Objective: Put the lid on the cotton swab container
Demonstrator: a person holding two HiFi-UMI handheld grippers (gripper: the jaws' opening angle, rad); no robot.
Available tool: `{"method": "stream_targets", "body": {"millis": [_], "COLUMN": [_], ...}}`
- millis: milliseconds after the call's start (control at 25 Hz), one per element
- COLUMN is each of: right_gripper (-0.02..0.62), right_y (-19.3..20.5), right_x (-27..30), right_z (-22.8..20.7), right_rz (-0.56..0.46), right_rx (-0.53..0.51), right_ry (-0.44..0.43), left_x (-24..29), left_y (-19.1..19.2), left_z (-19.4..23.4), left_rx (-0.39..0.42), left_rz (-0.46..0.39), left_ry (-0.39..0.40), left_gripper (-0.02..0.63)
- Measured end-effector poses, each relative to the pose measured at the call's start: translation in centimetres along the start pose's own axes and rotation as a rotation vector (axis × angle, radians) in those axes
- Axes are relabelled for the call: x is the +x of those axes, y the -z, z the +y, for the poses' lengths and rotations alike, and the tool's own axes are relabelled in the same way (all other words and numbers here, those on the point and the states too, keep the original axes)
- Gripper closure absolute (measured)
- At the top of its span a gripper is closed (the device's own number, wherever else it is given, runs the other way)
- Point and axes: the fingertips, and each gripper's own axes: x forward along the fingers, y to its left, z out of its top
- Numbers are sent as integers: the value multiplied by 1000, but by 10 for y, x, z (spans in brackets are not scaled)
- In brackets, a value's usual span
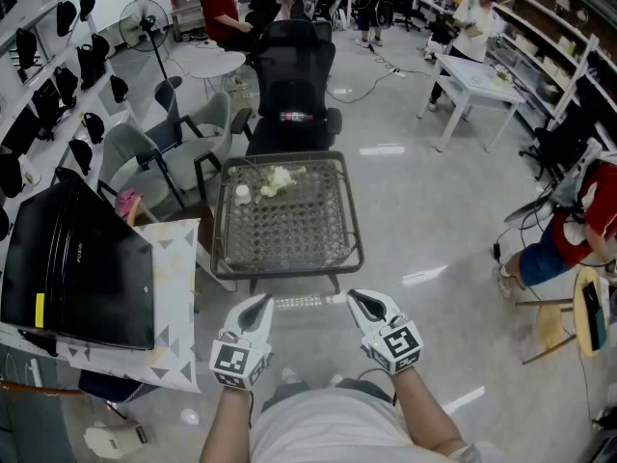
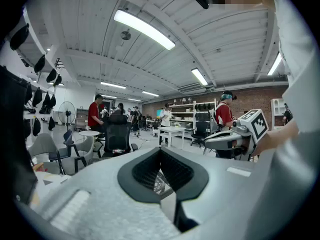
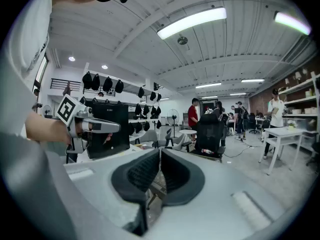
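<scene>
The left gripper [image 1: 258,305] has its jaws pressed together with nothing between them; only a sliver of wire mesh shows through the notch below the pads. The right gripper [image 1: 361,300] is the same, its pads meeting along a thin line and holding nothing. The two hang side by side, close to the person's body, above a pale glossy floor [image 1: 424,220].

Just ahead of both pairs of jaws stands a low mesh-topped table [image 1: 289,258]. On its far part, well apart from the jaws, sits a small white container [image 1: 242,193] with a pale cluster [image 1: 279,179] just beside it – too small to tell whether a lid is on. Beyond the table is a black office chair [image 1: 294,85]. Left of the left jaws a black case [image 1: 77,263] lies on a patterned sheet [image 1: 175,287].

Only the head view shows the tabletop and what rests on it. The gripper views look level across the room instead: light strips [image 2: 144,29] on a ribbed ceiling, a row of dark headgear [image 3: 107,82] hung on the wall, people at white tables farther off – and each gripper in the other's view.
</scene>
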Motion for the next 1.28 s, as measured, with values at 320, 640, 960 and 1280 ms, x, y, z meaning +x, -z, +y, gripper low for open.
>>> {"method": "stream_targets", "body": {"millis": [320, 640, 960, 1280], "right_gripper": [583, 583, 583, 583], "right_y": [-18, -17, -13, -6], "right_x": [57, 108, 149, 202], "right_z": [32, 56, 52, 3], "right_rz": [17, 24, 57, 61], "right_rx": [-20, 24, 24, 57], "right_ry": [-2, 21, 18, -10], "left_x": [-12, -24, -15, 34], "left_y": [-4, 14, 27, 31], "left_z": [61, 122, 153, 187], "left_rx": [-12, -42, -49, -37], "left_rz": [-12, -4, 18, 50], "left_ry": [18, 26, 23, -34], "left_gripper": [598, 598, 598, 598]}}
